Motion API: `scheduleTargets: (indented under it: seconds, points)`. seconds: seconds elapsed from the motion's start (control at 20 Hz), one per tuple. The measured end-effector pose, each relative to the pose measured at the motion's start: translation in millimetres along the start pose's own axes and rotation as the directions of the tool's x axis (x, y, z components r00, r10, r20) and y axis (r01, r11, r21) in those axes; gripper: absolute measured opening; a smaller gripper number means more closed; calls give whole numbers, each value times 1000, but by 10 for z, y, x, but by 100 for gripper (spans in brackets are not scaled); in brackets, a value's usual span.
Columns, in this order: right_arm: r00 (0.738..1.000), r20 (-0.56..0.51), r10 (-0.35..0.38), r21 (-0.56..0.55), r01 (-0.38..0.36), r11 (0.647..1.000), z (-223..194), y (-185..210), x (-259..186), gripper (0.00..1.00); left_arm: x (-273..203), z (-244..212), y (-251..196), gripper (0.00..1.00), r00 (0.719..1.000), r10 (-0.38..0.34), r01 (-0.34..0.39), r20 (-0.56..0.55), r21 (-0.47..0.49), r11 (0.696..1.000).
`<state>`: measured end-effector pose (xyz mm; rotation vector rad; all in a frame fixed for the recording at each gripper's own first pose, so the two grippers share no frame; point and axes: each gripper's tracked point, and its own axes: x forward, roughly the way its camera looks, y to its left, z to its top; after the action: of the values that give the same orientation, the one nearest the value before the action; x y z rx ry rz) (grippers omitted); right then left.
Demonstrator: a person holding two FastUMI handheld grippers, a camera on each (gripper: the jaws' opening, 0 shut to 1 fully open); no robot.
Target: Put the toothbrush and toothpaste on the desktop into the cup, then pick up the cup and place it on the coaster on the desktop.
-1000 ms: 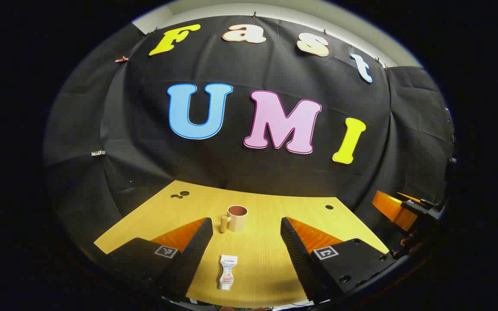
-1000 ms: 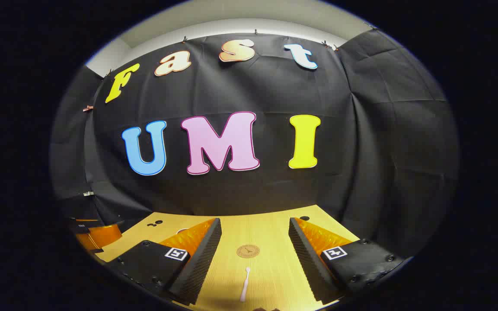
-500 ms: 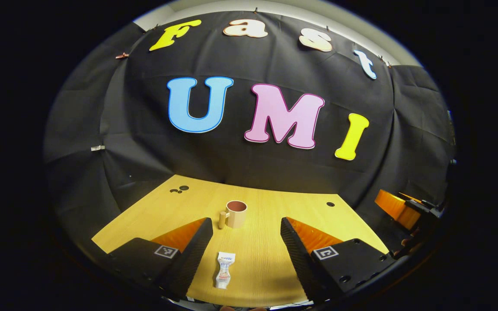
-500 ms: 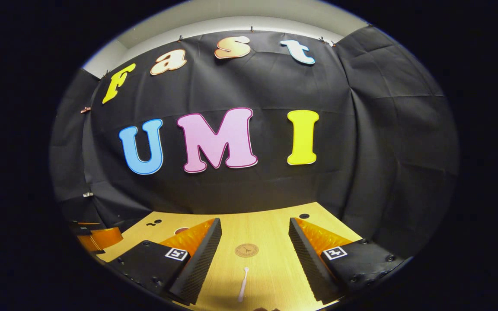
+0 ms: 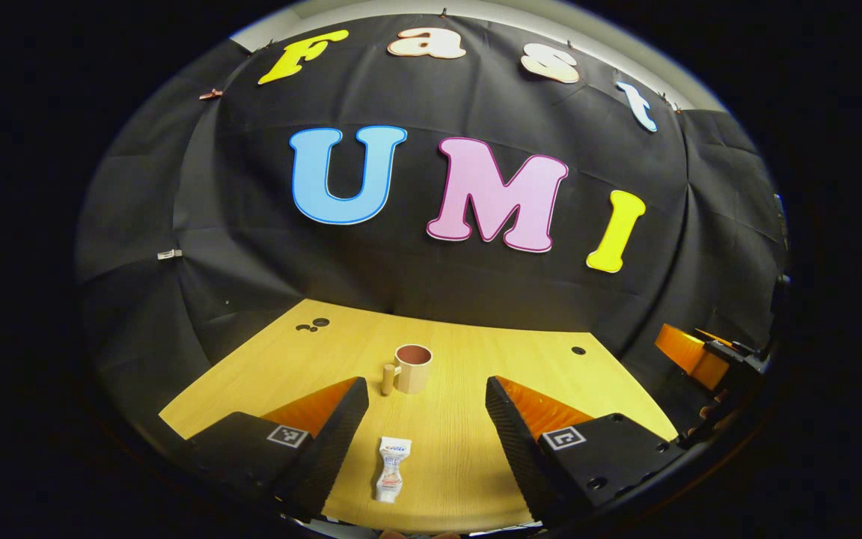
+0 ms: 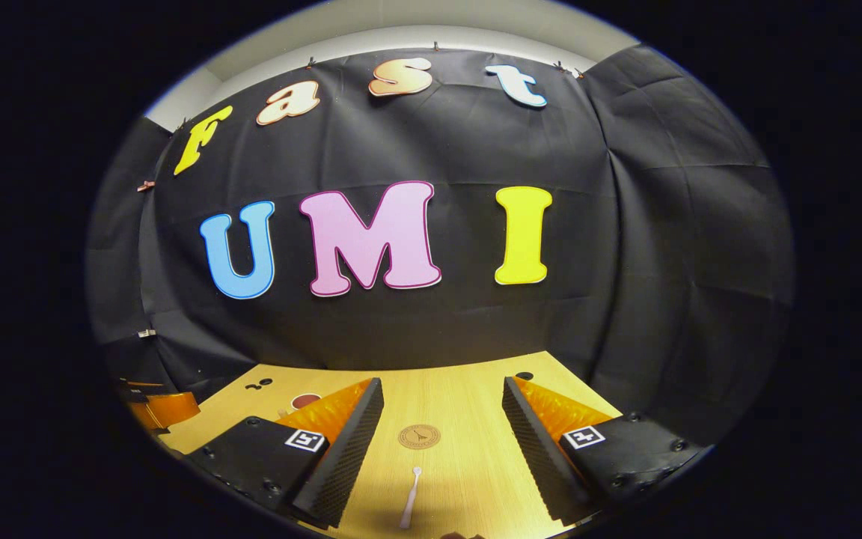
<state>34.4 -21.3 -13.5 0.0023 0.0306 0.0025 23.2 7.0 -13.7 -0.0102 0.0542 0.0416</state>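
Jaws wide and empty, left gripper (image 5: 423, 419) and right gripper (image 6: 438, 442) have edged nearer toothpaste (image 5: 390, 468) and toothbrush (image 6: 409, 498), bottom centre; cup (image 5: 411, 367) and coaster (image 6: 419, 436) wait mid-frame, pickups likely next

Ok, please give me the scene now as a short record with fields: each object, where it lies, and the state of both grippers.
toothpaste: flat on the desktop, between the left gripper's jaws, untouched
cup: upright, beyond the toothpaste, nothing visible inside it
toothbrush: flat on the desktop, between the right gripper's jaws, untouched
coaster: just beyond the toothbrush, bare
left gripper: jaws open, holding nothing
right gripper: jaws open, holding nothing
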Motion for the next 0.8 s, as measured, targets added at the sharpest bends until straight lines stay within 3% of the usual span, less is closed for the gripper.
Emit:
scheduleTargets:
  seconds: [0.8]
  points:
    - [993,-89,78,-11,-79,997,-344,-165,445,98,392,-926,73,98,975,50,-45,-216,26,999]
